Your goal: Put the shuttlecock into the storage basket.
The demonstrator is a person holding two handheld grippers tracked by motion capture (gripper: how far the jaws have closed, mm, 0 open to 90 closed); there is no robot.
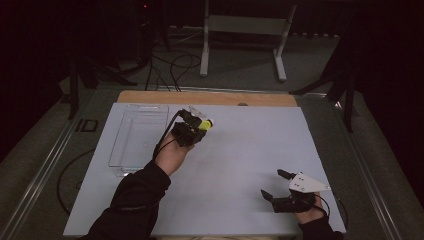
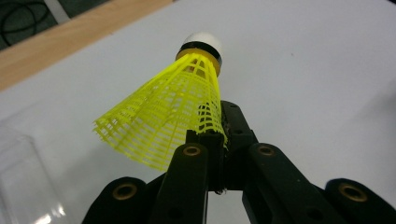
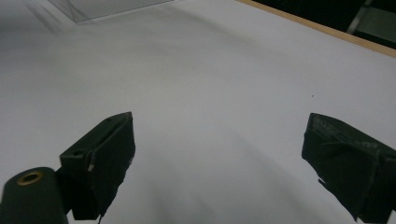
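Left gripper (image 2: 212, 140) pinches the yellow shuttlecock (image 2: 173, 116) by its skirt edge, jaws hiding part; right gripper (image 3: 219, 158) spread wide, empty.

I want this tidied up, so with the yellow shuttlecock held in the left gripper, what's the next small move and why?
Probably carry it left over the clear tray. The left gripper pinches the shuttlecock by its skirt, just right of that tray; the right gripper sits open and apart.
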